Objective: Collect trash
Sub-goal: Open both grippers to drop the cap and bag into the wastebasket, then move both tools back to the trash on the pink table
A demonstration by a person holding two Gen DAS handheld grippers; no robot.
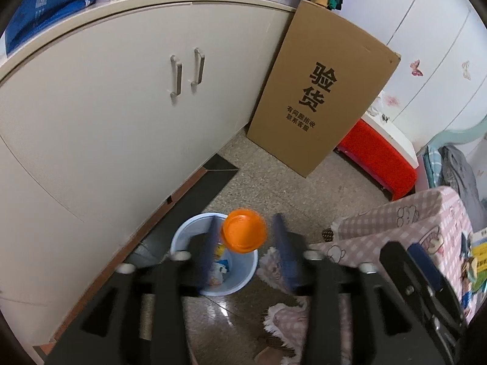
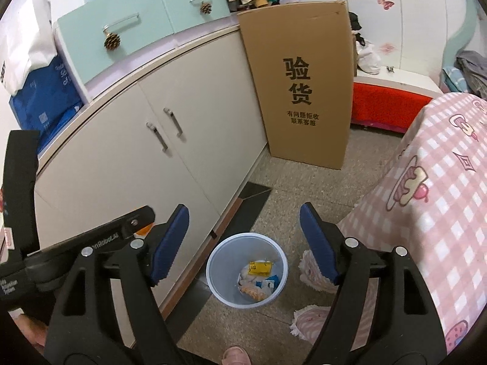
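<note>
Two hand-held grippers hang over the same spot on the speckled floor, and reading from the left, the long white cabinet (image 2: pixel 170 164) with its paired metal handles runs along that side, which is likely why the pale blue plastic waste bin (image 2: pixel 219 251) stands just beside its dark base strip, out of the walking path. The left gripper (image 1: pixel 243 248) points steeply down above the bin, its blue-padded jaws standing apart with a round orange plastic lid or cup (image 1: pixel 243 231) in the gap; the pads do not appear to press on it and it looks blurred, so I judge it released right over the bin's mouth. The bin already holds scraps: a yellow wrapper (image 2: pixel 259 267), blue-and-white packets and something crumpled and orange at the bottom. The right gripper (image 2: pixel 243 240) frames the bin from farther back, jaws wide and empty, probably kept clear while the other hand drops its piece. Behind, a tall brown cardboard box (image 2: pixel 301 82) printed with black characters leans upright against the cabinet's end. To the right, a pink checked cloth (image 2: pixel 432 200) with cartoon prints drapes down, and pink fringed slippers (image 2: pixel 313 319) lie near the bin. If the orange piece lands inside, this item is done; whether more trash remains I cannot tell.
</note>
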